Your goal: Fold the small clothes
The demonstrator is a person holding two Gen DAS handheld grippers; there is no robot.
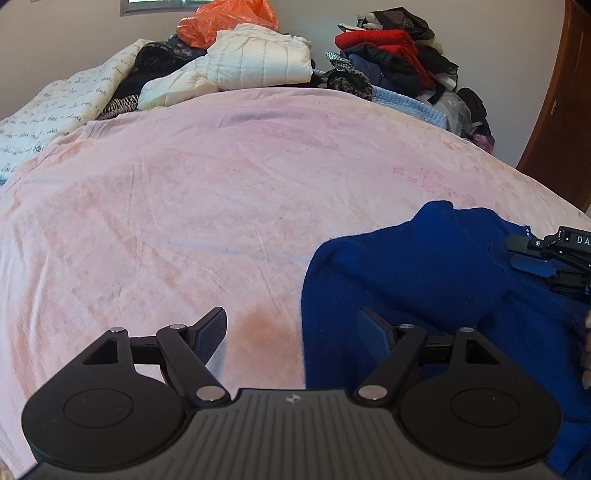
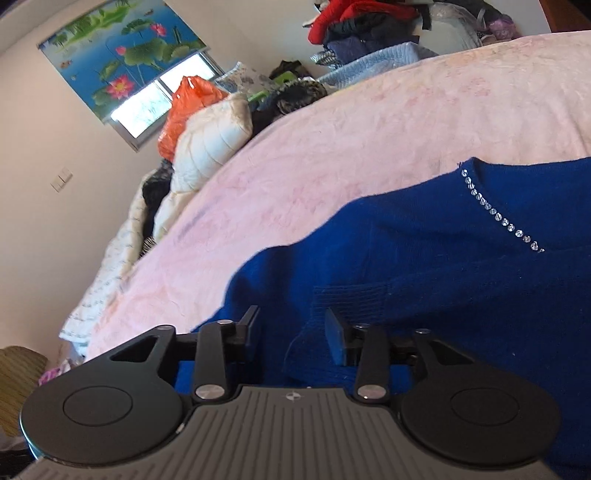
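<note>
A royal-blue knit sweater (image 1: 424,273) lies on the pink bedspread (image 1: 221,184) at the lower right of the left wrist view. My left gripper (image 1: 295,328) is open just above the bed, its right finger over the sweater's left edge, its left finger over bare bedspread. My right gripper shows there at the right edge (image 1: 532,254), over the sweater. In the right wrist view the sweater (image 2: 443,258) fills the lower right, with a row of rhinestones (image 2: 498,218) at its neckline. My right gripper (image 2: 291,332) is open, low over a ribbed fold of the sweater.
Heaped clothes line the far edge of the bed: a cream padded jacket (image 1: 255,59), an orange plastic bag (image 1: 225,22), a red and dark pile (image 1: 399,51), a light blue knit (image 1: 410,103). A script-printed quilt (image 1: 48,107) lies far left. A wooden door (image 1: 561,110) stands at right.
</note>
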